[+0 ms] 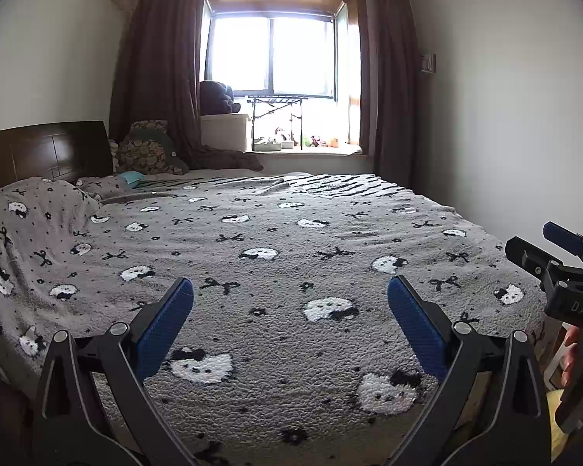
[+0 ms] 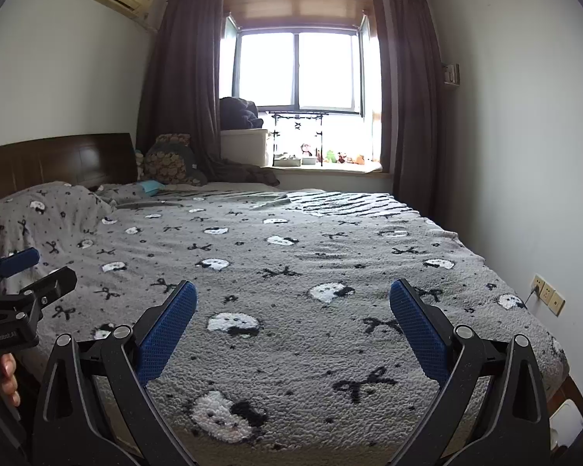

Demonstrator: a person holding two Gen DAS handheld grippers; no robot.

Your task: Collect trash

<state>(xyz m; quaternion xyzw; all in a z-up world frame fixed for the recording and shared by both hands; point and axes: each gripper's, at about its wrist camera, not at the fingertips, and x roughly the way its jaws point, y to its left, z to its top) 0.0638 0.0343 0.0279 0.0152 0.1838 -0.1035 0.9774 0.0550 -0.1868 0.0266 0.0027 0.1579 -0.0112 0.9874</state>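
Bright window point(image 1: 276, 56), brown curtains point(image 1: 159, 62), white walls, grey patterned bedspread point(image 1: 291, 256), wooden headboard point(image 1: 46, 151).

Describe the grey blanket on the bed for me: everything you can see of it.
The grey blanket is a fluffy, nubbly fleece patterned with white cat faces, black bows and small black dots. It lies spread nearly flat over most of the bed, draped over a pillow-shaped hump by the dark wooden headboard and hanging off the near edges. At the far end a zebra-striped cover shows beyond it. Nothing that looks like trash is visible on it. Both grippers hover open above its near part, not touching it.
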